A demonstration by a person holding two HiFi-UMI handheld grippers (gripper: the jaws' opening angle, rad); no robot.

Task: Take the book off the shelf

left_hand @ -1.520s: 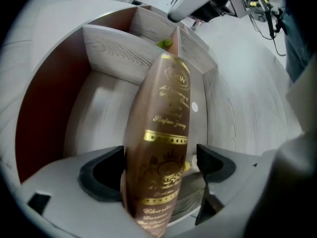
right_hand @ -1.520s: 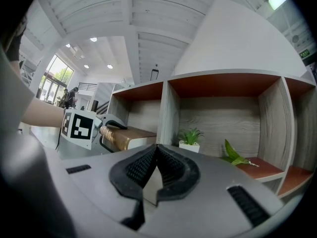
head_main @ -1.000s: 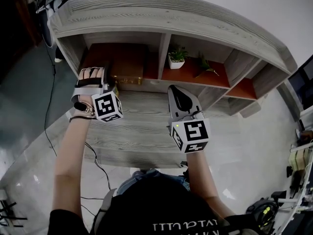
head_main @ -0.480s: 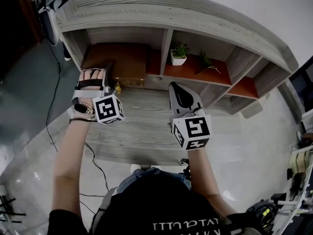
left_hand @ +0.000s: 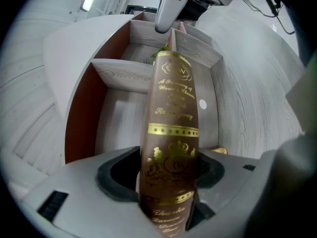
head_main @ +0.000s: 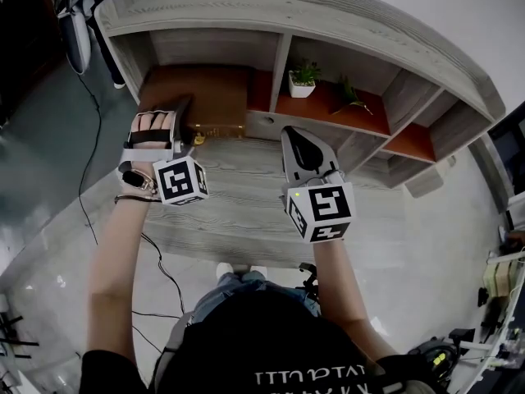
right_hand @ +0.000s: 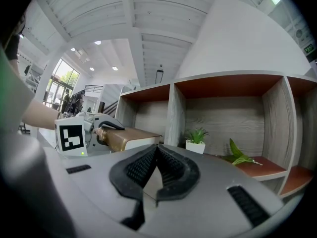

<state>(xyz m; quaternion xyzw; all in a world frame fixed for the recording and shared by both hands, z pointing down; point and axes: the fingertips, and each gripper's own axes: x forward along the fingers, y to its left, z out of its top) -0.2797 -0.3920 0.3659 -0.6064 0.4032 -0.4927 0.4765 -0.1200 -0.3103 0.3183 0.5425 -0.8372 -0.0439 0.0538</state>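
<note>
Head view: the brown book (head_main: 212, 97) juts from the shelf's (head_main: 344, 25) leftmost compartment, the left gripper (head_main: 184, 118) at its spine. Left gripper view: its jaws are closing, pinching that spine. Right gripper view: the right gripper (right_hand: 155, 157), before the shelf, has jaws pressed together, empty.

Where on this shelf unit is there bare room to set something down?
The grey ledge in front of the compartments looks bare, as does the far-right compartment. The middle one holds the potted plant and leafy sprig; the book occupies the left.
</note>
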